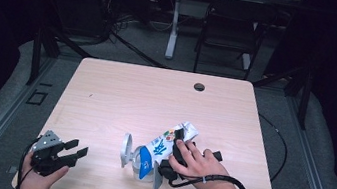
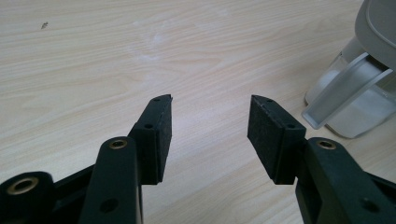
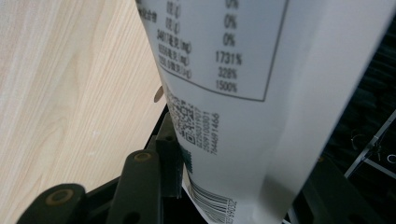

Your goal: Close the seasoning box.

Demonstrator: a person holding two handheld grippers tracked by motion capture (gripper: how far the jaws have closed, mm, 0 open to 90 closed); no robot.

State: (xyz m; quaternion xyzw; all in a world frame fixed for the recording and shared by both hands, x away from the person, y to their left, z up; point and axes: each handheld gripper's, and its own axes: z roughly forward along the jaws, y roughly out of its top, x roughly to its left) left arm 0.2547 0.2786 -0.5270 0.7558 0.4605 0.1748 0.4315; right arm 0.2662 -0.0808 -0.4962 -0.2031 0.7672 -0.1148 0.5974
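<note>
A: Where is the pouch found?
B: Tilted over the clear jar, pinched by the right gripper.
A: What lies nearby?
B: The jar's lid stands open; the left gripper, fingers spread, is kept apart on the counter.

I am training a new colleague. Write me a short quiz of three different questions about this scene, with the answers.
1. True or false: the left gripper holds the clear container.
2. What is between the jaws of the right gripper?
A. a cup
B. a white pouch
C. a cable
3. Where is the lid of the container?

Key:
1. False; its jaws are open over the bare table.
2. B, the white pouch, tilted over the container.
3. Open, standing at the container's left side in the high view.
</note>
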